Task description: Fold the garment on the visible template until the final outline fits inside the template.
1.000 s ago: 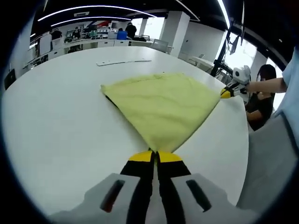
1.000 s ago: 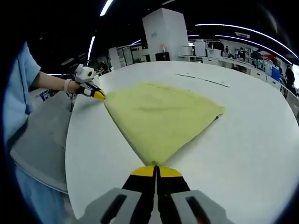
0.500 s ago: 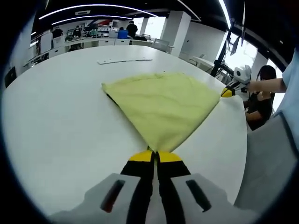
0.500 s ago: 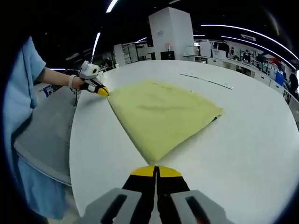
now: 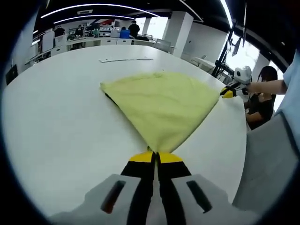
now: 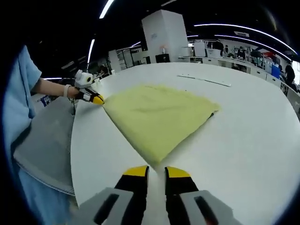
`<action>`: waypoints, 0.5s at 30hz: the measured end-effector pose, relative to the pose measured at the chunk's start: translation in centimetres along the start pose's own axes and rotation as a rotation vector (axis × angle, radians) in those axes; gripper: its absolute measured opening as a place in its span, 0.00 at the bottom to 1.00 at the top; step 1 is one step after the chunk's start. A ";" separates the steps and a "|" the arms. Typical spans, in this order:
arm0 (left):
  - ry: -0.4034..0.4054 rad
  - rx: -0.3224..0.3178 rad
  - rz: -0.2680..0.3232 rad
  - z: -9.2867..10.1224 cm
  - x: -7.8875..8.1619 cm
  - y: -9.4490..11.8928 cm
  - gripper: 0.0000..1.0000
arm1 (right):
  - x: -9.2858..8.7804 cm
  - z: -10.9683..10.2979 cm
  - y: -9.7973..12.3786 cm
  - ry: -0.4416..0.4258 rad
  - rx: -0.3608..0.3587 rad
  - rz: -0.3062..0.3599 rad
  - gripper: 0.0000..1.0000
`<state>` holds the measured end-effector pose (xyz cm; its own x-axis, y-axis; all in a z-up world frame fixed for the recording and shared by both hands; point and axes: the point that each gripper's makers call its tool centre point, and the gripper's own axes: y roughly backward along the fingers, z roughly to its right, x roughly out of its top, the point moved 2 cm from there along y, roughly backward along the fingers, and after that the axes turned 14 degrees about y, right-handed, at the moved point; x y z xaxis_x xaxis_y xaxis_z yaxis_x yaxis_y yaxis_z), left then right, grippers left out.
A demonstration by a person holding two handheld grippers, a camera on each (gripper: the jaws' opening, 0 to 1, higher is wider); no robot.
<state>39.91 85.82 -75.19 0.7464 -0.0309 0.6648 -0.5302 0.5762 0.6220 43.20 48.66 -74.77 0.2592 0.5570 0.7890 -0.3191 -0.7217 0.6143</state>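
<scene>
Left gripper (image 5: 155, 157) clenched on yellow garment (image 5: 161, 104) corner; right gripper (image 6: 155, 171) released, just short of it. Spread across round white table (image 5: 56, 126), open-plan office behind.

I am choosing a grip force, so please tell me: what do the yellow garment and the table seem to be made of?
The yellow garment looks like soft matte cloth: it drapes flat with faint creases and no shine. The table looks like a hard, smooth white top, perhaps laminate, with a slight sheen; its exact material is unclear.
</scene>
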 end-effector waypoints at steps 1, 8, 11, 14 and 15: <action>0.003 0.000 0.000 0.0 0.0 0.0 0.00 | 0.0 -0.1 -0.2 0.008 0.003 -0.004 0.12; 0.000 0.002 0.000 0.0 0.0 0.0 0.00 | 0.6 -0.1 -1.1 0.057 0.006 0.001 0.00; 0.002 0.002 0.001 0.0 0.0 0.1 0.00 | 0.6 -0.2 -0.7 0.052 0.014 0.001 0.00; 0.004 0.002 0.000 -0.1 -0.1 0.2 0.00 | 0.3 -0.4 0.0 0.079 0.025 -0.006 0.00; 0.005 0.002 0.000 -0.1 -0.1 0.3 0.00 | 0.2 -0.5 0.1 0.072 0.031 -0.007 0.00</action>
<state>39.76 86.06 -75.12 0.7485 -0.0265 0.6626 -0.5308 0.5749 0.6227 42.78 48.89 -74.49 0.1945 0.5894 0.7841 -0.2884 -0.7296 0.6200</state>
